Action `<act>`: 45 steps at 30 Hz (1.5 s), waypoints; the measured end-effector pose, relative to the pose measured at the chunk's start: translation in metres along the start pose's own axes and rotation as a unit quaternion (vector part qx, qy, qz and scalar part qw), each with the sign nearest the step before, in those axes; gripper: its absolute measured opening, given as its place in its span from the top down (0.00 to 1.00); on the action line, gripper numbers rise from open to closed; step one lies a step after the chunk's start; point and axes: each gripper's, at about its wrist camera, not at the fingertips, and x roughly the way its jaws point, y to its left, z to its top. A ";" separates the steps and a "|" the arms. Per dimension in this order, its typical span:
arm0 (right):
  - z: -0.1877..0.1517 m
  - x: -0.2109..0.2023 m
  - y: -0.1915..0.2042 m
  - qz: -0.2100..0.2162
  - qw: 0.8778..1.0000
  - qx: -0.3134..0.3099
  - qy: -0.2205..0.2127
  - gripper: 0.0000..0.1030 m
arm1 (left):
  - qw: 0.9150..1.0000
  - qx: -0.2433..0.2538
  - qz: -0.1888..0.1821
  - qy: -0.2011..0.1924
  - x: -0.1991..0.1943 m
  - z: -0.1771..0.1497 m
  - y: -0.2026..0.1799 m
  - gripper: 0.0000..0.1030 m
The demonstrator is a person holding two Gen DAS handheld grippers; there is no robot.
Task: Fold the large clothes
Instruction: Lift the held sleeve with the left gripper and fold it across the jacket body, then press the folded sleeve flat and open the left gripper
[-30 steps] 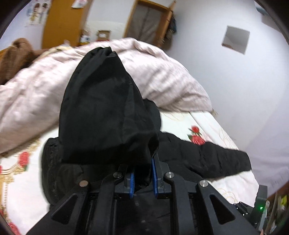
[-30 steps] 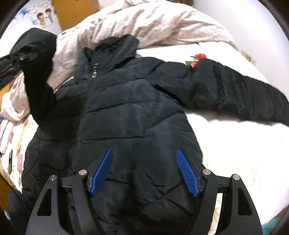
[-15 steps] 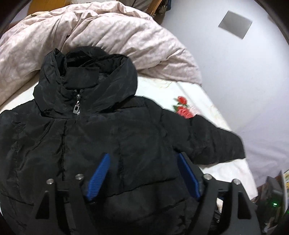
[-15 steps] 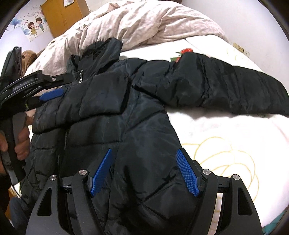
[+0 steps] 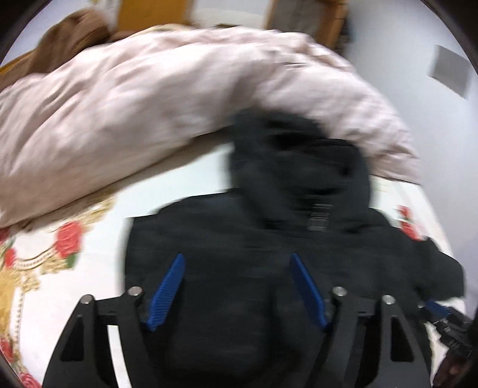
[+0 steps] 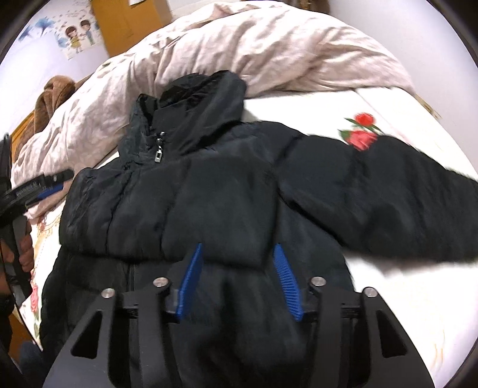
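A black hooded puffer jacket [image 6: 209,203] lies face up on the bed, zipped. One sleeve is folded across its chest [image 6: 191,221]; the other sleeve [image 6: 388,191] stretches out to the right. My left gripper [image 5: 237,286] is open and empty above the jacket's body [image 5: 239,244]; this view is blurred. It also shows at the left edge of the right wrist view [image 6: 44,186]. My right gripper [image 6: 237,277] is open and empty, low over the jacket's front near the folded sleeve's edge.
A crumpled pale pink duvet [image 6: 269,47] is heaped behind the hood. The white bedsheet with red roses [image 6: 361,131] is bare to the right. A brown blanket [image 6: 50,98] and a wooden door [image 6: 128,21] lie at the back left.
My left gripper let go of the sleeve, which now lies across the chest, and has swung left. My right gripper has moved forward over the jacket and its fingers have narrowed.
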 end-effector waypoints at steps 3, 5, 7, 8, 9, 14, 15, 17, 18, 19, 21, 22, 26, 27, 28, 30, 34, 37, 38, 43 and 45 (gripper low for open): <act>0.021 0.041 0.006 -0.011 1.000 -0.012 0.019 0.57 | 0.999 -0.030 0.017 0.021 0.020 -0.007 0.030 0.37; 0.029 0.062 0.002 -0.018 0.999 -0.005 0.036 0.58 | 0.999 -0.036 0.018 0.034 0.034 -0.015 0.035 0.36; 0.036 0.081 -0.004 -0.026 0.999 -0.004 0.043 0.58 | 0.999 -0.032 0.018 0.037 0.044 -0.023 0.034 0.36; 0.039 0.089 -0.006 -0.029 0.999 -0.006 0.045 0.58 | 0.999 -0.026 0.018 0.036 0.047 -0.027 0.032 0.36; 0.042 0.095 -0.008 -0.031 0.998 -0.008 0.046 0.58 | 0.999 -0.018 0.022 0.035 0.050 -0.031 0.031 0.36; 0.046 0.098 -0.006 -0.040 0.998 -0.014 0.056 0.58 | 0.999 -0.020 0.018 0.041 0.043 -0.028 0.033 0.36; 0.047 0.089 -0.006 -0.038 0.998 -0.009 0.052 0.57 | 0.999 -0.022 0.009 0.035 0.036 -0.024 0.035 0.38; 0.053 0.064 -0.006 -0.023 1.000 -0.003 0.018 0.57 | 1.000 -0.016 -0.004 0.004 0.019 -0.013 0.038 0.38; 0.056 0.054 -0.006 -0.019 1.000 -0.003 0.003 0.57 | 1.000 -0.009 0.001 -0.009 0.013 -0.008 0.039 0.38; 0.060 0.052 -0.006 -0.019 1.000 -0.003 -0.002 0.57 | 1.000 -0.004 0.008 -0.017 0.012 -0.002 0.041 0.38; 0.071 0.060 -0.005 -0.017 1.000 0.001 0.005 0.58 | 1.000 -0.008 0.021 -0.010 0.024 0.007 0.046 0.38; 0.073 0.068 -0.005 -0.020 1.000 0.002 0.011 0.58 | 1.000 -0.013 0.023 0.002 0.035 0.008 0.048 0.38; 0.067 0.115 -0.010 -0.031 0.998 -0.003 0.060 0.57 | 0.998 0.005 0.048 0.029 0.075 -0.007 0.046 0.38; 0.066 0.117 -0.012 -0.032 0.998 -0.005 0.056 0.56 | 0.998 0.008 0.052 0.025 0.078 -0.009 0.044 0.38; 0.064 0.119 -0.013 -0.032 0.998 -0.006 0.052 0.56 | 0.998 0.007 0.055 0.024 0.079 -0.010 0.043 0.38; 0.064 0.118 -0.014 -0.031 0.998 -0.006 0.053 0.56 | 0.998 0.007 0.057 0.024 0.077 -0.008 0.042 0.38; 0.069 0.085 -0.011 -0.033 0.999 -0.005 0.026 0.56 | 0.999 -0.004 0.034 0.005 0.037 -0.005 0.042 0.48; 0.055 0.046 -0.007 -0.014 1.000 -0.004 -0.011 0.56 | 1.000 -0.001 0.013 -0.026 0.001 -0.018 0.039 0.48; 0.047 0.040 -0.006 -0.011 1.000 -0.007 -0.012 0.56 | 1.000 -0.002 0.007 -0.025 -0.003 -0.025 0.039 0.48; 0.020 0.070 -0.010 -0.020 0.999 -0.010 0.042 0.56 | 0.999 0.007 0.024 0.029 0.027 -0.056 0.036 0.47; 0.017 0.079 -0.014 -0.019 0.999 -0.010 0.048 0.56 | 0.999 0.005 0.028 0.033 0.036 -0.059 0.034 0.47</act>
